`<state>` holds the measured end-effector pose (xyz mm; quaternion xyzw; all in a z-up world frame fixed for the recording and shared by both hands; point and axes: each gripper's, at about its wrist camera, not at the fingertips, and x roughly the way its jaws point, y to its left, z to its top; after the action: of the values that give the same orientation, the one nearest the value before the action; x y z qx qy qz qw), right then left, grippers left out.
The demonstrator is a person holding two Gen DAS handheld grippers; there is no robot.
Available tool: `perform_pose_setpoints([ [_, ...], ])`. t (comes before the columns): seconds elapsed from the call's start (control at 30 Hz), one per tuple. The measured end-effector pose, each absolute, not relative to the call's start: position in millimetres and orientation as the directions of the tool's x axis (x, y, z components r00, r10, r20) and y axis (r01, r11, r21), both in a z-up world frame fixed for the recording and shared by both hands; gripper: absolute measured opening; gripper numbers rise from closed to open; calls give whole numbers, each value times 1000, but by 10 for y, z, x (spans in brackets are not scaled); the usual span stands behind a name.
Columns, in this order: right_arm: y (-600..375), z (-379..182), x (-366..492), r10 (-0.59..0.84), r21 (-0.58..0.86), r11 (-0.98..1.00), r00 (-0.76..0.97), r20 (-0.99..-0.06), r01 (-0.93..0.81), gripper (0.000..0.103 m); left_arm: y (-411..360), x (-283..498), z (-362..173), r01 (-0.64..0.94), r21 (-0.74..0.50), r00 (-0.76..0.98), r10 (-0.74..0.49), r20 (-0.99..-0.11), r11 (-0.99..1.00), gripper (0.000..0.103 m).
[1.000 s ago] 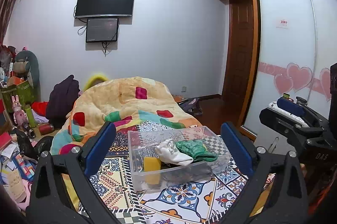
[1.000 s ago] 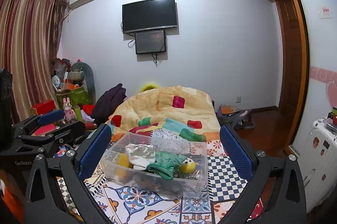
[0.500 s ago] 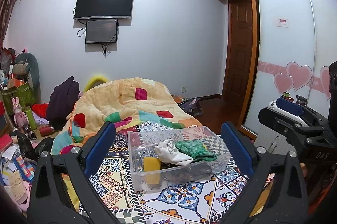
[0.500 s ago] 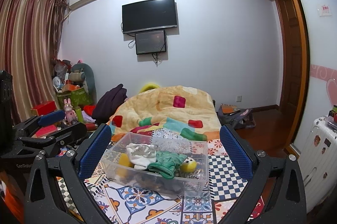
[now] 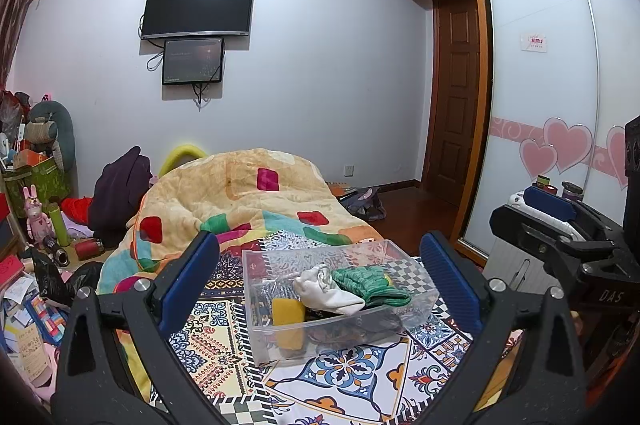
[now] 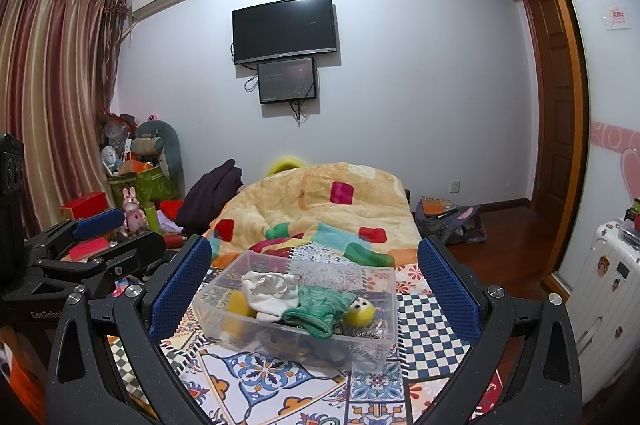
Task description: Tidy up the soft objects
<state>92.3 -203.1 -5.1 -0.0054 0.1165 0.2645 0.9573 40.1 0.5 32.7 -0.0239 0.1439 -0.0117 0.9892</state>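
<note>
A clear plastic bin (image 5: 416,317) (image 6: 384,333) stands on the patterned bed sheet. In it lie a white cloth (image 5: 324,289) (image 6: 268,289), a green knit piece (image 5: 368,281) (image 6: 320,309), a yellow-orange block (image 5: 286,311) (image 6: 236,303) and a small yellow plush (image 6: 360,311). My left gripper (image 5: 320,277) is open and empty, held above and short of the bin. My right gripper (image 6: 314,277) is open and empty, likewise short of the bin. Each gripper shows at the edge of the other's view.
A rumpled orange quilt (image 5: 248,201) (image 6: 320,205) lies behind the bin. Clutter, boxes and toys (image 6: 132,193) stand at the left by the curtain. A white suitcase (image 6: 604,285) and the sliding wardrobe door (image 5: 540,105) are at the right.
Both views have tilted up slightly, so the bin sits a little lower in frame. Nothing was grasped or released.
</note>
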Motion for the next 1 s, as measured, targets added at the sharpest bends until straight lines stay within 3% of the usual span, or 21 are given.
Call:
perform_pose_setpoints([
  [1.0,-2010,-48,872,505,52,860,831,-233,-508,103,18,363,338,29,-87,953,-53,-297,996,103],
])
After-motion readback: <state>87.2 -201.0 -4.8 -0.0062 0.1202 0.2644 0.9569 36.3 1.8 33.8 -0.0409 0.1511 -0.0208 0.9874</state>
